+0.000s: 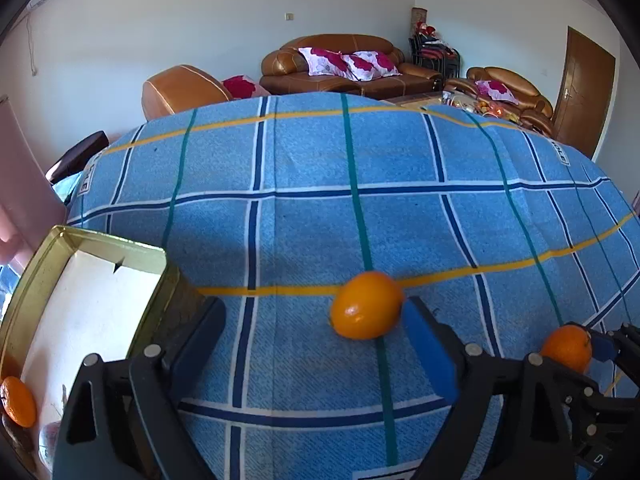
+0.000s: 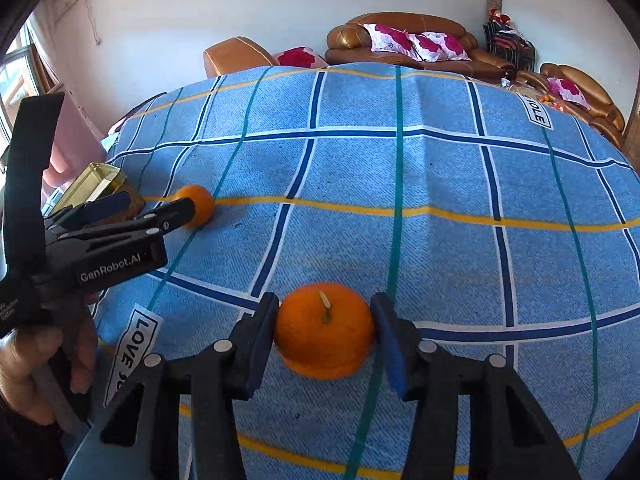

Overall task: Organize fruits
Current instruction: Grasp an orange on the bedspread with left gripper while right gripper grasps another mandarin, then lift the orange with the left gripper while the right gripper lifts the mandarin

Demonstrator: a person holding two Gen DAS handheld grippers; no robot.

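Tin [image 1: 24, 300] cut off at frame edge; orange [image 1: 18, 402] half-hidden inside.

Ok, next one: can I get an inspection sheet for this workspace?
Surface: blue checked cloth, lying flat.
Job's things: stemmed orange and second orange on the cloth; third orange in the gold tin.
Clutter: nothing seen.
Grippers: right gripper shut on the stemmed orange; left gripper open, second orange beside one finger.
Cables: nothing seen.
Surroundings: brown sofas, wooden door.
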